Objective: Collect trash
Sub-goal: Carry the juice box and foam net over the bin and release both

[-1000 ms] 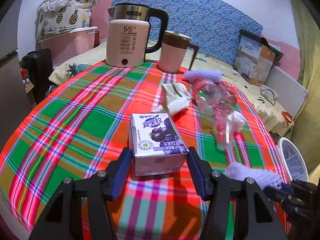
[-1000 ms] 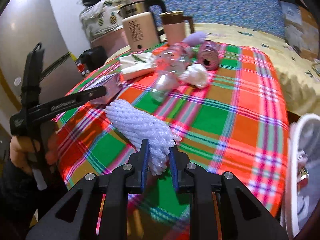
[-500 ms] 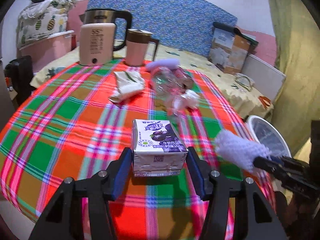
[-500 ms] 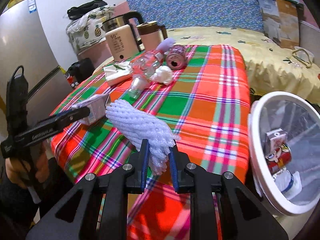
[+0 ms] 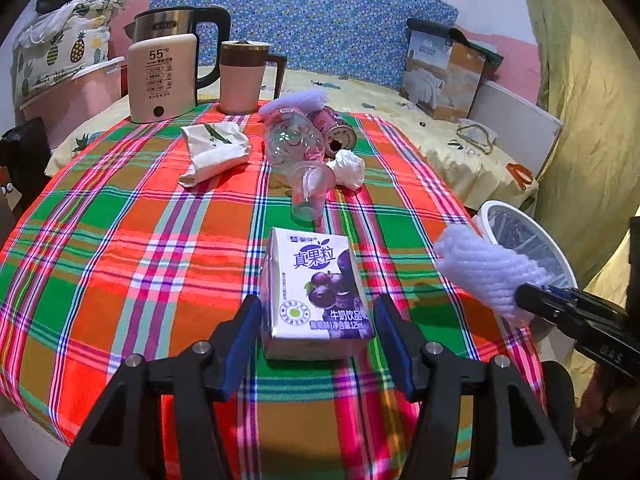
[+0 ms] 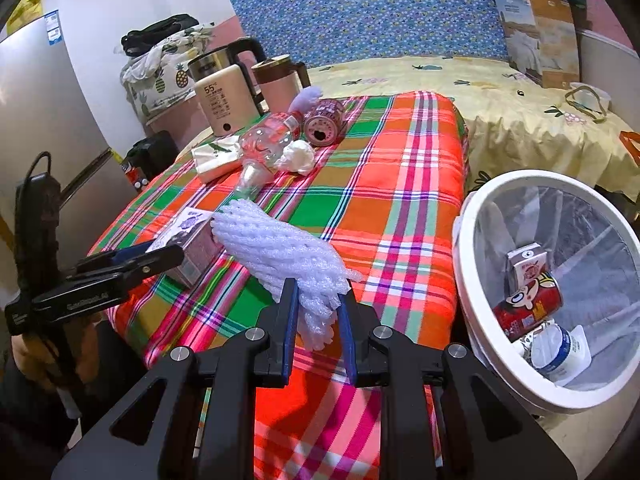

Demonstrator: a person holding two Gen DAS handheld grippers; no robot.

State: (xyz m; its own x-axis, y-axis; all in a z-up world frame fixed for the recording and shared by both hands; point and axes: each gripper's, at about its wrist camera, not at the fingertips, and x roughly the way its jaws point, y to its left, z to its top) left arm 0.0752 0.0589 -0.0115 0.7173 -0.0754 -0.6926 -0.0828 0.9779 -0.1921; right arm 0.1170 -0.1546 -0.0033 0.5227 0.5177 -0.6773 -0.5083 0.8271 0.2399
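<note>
A purple and white milk drink carton [image 5: 316, 280] lies on the plaid tablecloth [image 5: 120, 240] between the blue pads of my left gripper [image 5: 316, 312]. Its jaws are opening, and a thin gap shows beside the right pad. My right gripper [image 6: 318, 300] is shut on the end of a white foam fruit net [image 6: 276, 248], held above the table's near corner. The net [image 5: 480, 264] also shows in the left wrist view. A white-rimmed bin [image 6: 464, 280] with a clear liner stands on the floor to the right, holding a red can [image 6: 528, 304] and other trash.
Farther back on the table lie a clear plastic bottle [image 5: 294, 140], a pink can [image 5: 336, 130], a crumpled tissue [image 5: 348, 162], a plastic cup [image 5: 310, 188] and a folded white cloth [image 5: 212, 146]. A kettle [image 5: 162, 76] and a pink mug [image 5: 242, 76] stand at the far edge. A bed lies beyond.
Both grippers swung right toward the table's corner, bringing the bin into view. The carton travelled with the left gripper, whose pads now stand slightly wider. The net stays gripped.
</note>
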